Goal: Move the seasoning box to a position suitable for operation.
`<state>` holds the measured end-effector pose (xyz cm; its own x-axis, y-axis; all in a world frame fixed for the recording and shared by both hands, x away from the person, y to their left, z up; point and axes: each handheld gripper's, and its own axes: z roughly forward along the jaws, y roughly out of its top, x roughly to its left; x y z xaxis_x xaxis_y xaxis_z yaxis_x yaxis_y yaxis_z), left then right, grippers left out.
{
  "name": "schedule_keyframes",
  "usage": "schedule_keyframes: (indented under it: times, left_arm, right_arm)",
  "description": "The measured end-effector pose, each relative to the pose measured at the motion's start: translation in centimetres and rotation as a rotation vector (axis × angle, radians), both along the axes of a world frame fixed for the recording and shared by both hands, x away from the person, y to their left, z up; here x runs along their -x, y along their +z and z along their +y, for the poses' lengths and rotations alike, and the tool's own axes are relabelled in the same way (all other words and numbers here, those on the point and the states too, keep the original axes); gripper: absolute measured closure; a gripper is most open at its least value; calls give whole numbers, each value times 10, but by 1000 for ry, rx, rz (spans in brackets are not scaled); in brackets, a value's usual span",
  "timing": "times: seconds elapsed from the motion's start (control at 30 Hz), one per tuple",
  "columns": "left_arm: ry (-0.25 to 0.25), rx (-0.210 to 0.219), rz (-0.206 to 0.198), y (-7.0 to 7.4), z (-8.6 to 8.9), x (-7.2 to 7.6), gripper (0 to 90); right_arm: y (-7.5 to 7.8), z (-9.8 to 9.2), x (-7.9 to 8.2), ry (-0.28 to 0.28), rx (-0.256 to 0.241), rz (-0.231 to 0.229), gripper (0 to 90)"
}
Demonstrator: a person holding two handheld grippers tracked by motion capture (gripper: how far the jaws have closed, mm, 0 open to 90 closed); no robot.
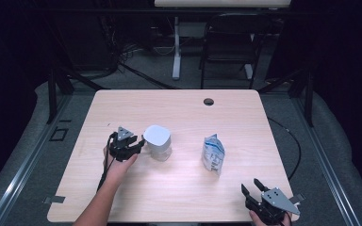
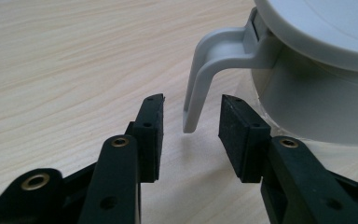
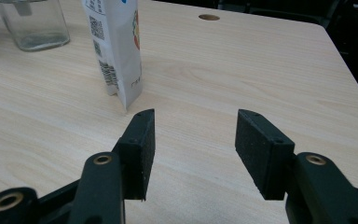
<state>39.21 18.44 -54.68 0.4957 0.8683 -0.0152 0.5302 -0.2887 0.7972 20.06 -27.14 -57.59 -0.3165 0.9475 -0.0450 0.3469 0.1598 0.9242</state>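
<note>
Lidded clear pitcher (image 1: 158, 142) on table (image 1: 179, 108), left gripper (image 2: 191, 116) jaws spread around its grey handle (image 2: 200, 79), right gripper (image 3: 193, 140) released, empty, white pouch (image 3: 116, 51) upright nearby

Lab — dark curtains (image 1: 9, 56), cables (image 1: 122, 54)

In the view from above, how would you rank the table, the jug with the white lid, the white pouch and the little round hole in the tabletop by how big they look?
Largest to smallest, as seen in the high view:
1. table
2. jug and white pouch: they look alike in size, so no ranking between them
3. round hole
</note>
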Motion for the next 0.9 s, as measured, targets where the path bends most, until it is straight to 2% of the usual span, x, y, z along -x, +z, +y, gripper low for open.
schedule_keyframes:
  times: [0.13,0.37,0.5,0.63,0.8,0.9]
  left_arm:
    - [4,-4,9,-2,-4,-5,646]
    - [0,-22,2,-6,-10,-12,689]
    - [-9,-29,-4,-6,-12,-11,756]
    - [-27,-54,-6,-5,-13,-8,745]
    - [-34,-40,-3,-5,-11,-6,754]
    - [-56,-24,-4,-5,-10,-1,758]
  right_arm:
    - [-1,0,0,2,-2,2,477]
    - [-1,1,0,4,-3,6,475]
    - [-2,1,1,5,-8,3,474]
    - [-2,0,1,3,-9,10,471]
    - [-3,1,0,6,-10,10,468]
    - [-3,1,0,7,-10,12,467]
